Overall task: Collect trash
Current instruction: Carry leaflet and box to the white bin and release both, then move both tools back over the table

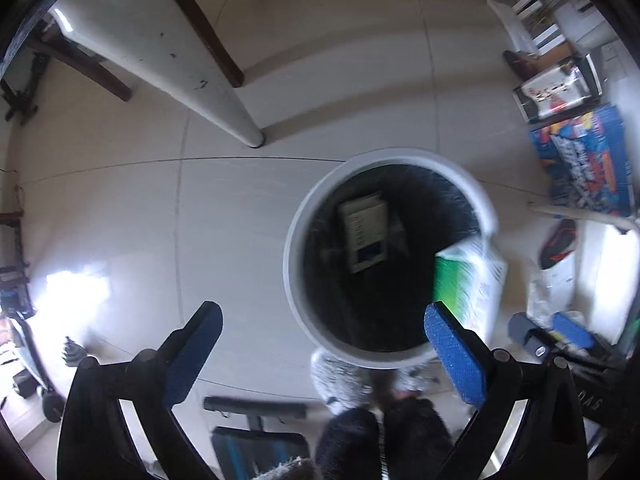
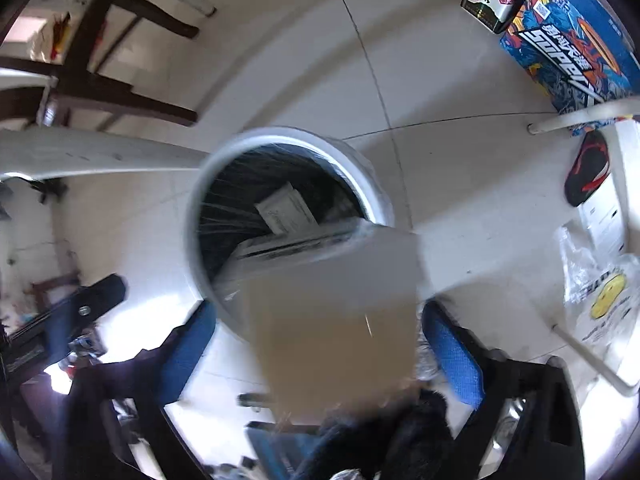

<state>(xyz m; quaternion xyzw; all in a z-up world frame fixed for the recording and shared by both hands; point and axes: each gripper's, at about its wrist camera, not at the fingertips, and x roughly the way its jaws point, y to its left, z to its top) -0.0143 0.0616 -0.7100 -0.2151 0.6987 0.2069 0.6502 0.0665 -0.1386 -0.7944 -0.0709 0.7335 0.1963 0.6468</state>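
A round white trash bin (image 1: 296, 240) with a black liner stands on the tiled floor; it also shows in the right wrist view (image 2: 372, 184). A pale box (image 1: 366, 232) lies inside it. A green-and-white carton (image 1: 472, 280) hangs over the bin's right rim; in the right wrist view it is a blurred brown-grey carton (image 2: 336, 312) between the blue pads, not clearly touched by either, its top end over the bin's rim. My left gripper (image 1: 320, 328) is open and empty above the bin's near side. My right gripper (image 2: 316, 332) is open around the carton.
White table legs (image 1: 224, 100) and dark chair legs (image 1: 200, 20) stand beyond the bin. Boxes, a blue printed carton (image 2: 568, 40), a sandal (image 2: 588, 168) and a plastic bag (image 2: 600, 292) lie to the right. The person's slippered feet (image 1: 344, 380) are just behind the bin.
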